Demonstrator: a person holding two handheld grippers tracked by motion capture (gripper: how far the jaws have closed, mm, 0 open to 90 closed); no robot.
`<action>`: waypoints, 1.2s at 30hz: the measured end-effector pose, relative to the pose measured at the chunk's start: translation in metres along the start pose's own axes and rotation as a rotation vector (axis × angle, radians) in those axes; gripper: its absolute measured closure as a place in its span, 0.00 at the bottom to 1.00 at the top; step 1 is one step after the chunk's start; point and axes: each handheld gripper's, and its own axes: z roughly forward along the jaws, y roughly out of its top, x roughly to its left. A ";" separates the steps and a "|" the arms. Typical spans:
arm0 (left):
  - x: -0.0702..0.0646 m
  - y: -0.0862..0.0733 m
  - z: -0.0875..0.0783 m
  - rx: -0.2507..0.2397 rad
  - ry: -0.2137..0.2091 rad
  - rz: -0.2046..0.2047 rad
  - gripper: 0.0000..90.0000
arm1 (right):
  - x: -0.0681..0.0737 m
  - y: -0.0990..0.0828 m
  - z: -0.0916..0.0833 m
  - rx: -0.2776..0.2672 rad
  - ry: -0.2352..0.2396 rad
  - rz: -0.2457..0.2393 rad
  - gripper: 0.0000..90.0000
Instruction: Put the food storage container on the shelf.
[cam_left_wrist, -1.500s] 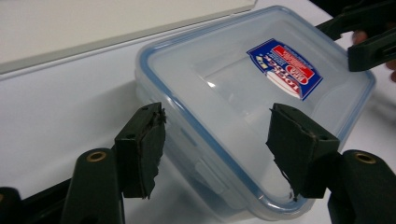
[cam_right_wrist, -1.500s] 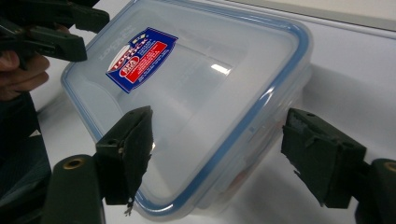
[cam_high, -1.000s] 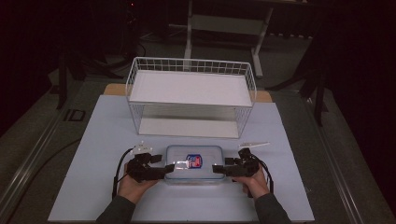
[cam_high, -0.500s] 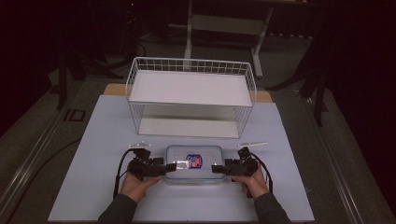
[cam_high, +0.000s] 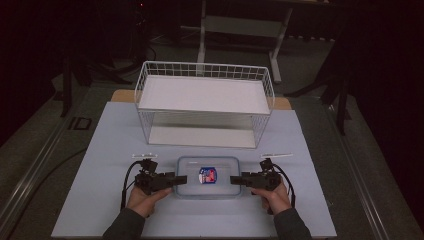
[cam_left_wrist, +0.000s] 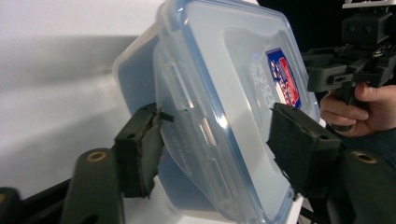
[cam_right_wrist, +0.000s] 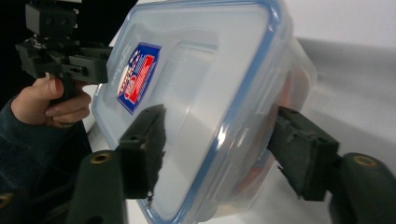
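A: Clear lidded container (cam_high: 208, 176) sits on the table (cam_high: 100, 150), near edge, in front of the wire rack (cam_high: 205, 102). Left tongs (cam_high: 176, 180) and right tongs (cam_high: 235, 179) each straddle 1 short end, jaws wide, above and below the lid rim.

B: Gripped?

A: Not closed on it; contact unclear. Risk, my read: pads catch only the latch flap. Uneven lift from the 2 sides then tilts it, or it slips out.

left hand-held gripper (cam_high: 181, 179): jaws parted, pointing inward | right hand-held gripper (cam_high: 235, 179): jaws parted, pointing inward, facing left one
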 end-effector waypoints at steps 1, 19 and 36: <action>-0.001 -0.001 -0.002 -0.002 -0.001 0.007 0.44 | 0.002 -0.003 -0.004 -0.011 0.006 -0.003 0.47; -0.021 -0.018 -0.015 -0.025 0.031 0.103 0.52 | 0.018 -0.021 -0.017 -0.036 0.001 -0.009 0.56; -0.029 -0.019 -0.025 -0.056 0.055 0.141 0.54 | 0.038 -0.024 -0.016 -0.019 -0.081 -0.098 0.54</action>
